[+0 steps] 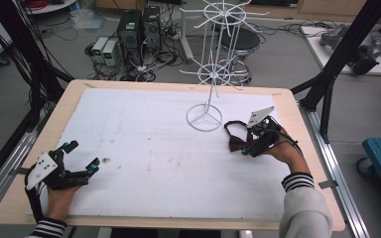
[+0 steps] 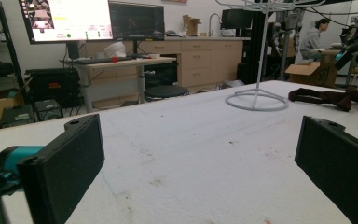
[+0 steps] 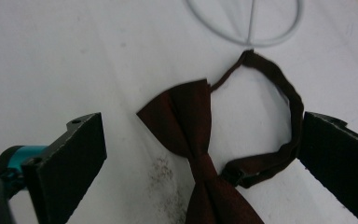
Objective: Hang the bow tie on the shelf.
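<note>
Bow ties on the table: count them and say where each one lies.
1. The dark red bow tie lies flat on the white table cover, beside the wire rack's ring base, between the open right gripper's jaws.

- This is a lab or research workroom, not a home.
- Computer towers (image 1: 139,27) stand on the grey floor beyond the desk (image 1: 283,99), amid a tangle of loose cables (image 1: 149,62).
- Black frame struts (image 1: 345,49) rise at both sides of the desk.
- The left gripper view shows large monitors (image 2: 67,18) on a workbench (image 2: 121,63), one lit with a software display.
- Behind them run light wooden cabinets (image 2: 200,60) with a countertop, cardboard boxes (image 2: 303,72) nearby.
- A person (image 2: 314,35) sits working at the far right.
- A round stool (image 1: 240,42) stands on the floor.
</note>
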Demonstrator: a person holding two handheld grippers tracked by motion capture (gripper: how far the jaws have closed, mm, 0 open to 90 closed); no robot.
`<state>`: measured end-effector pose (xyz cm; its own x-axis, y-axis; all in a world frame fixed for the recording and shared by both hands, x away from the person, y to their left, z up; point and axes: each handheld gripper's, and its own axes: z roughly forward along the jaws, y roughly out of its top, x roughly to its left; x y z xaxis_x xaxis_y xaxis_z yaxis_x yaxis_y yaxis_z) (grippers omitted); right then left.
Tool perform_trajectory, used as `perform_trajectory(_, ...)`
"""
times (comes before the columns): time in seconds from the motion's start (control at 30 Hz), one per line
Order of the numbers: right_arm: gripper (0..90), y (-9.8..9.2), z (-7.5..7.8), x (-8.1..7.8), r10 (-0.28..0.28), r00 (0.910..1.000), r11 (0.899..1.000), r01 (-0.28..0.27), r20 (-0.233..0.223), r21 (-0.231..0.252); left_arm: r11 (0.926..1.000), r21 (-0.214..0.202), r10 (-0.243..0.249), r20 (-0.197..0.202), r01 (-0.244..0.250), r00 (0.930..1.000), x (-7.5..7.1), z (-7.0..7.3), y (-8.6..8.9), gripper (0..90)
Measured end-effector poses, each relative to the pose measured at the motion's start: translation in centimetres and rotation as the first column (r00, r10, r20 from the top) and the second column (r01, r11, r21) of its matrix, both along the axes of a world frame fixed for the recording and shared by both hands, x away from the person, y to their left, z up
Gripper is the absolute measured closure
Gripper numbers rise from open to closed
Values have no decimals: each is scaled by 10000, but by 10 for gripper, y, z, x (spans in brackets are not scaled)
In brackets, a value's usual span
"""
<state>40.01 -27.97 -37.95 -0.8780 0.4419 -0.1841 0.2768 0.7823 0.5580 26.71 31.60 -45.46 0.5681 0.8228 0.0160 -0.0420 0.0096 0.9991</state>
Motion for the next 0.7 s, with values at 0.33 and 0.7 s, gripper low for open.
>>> perform_trajectory(0.33, 8, 1, -17, 9, 127, 9977, 9973, -174, -672, -707, 10000, -23, 10, 16, -10, 10000, 0, 0, 0, 17)
perform_trajectory(0.7, 244, 1, -22, 13, 217, 9949, 9916, -340, -990, -1248, 10000, -51, 7, 44, -7, 10000, 0, 0, 0, 17)
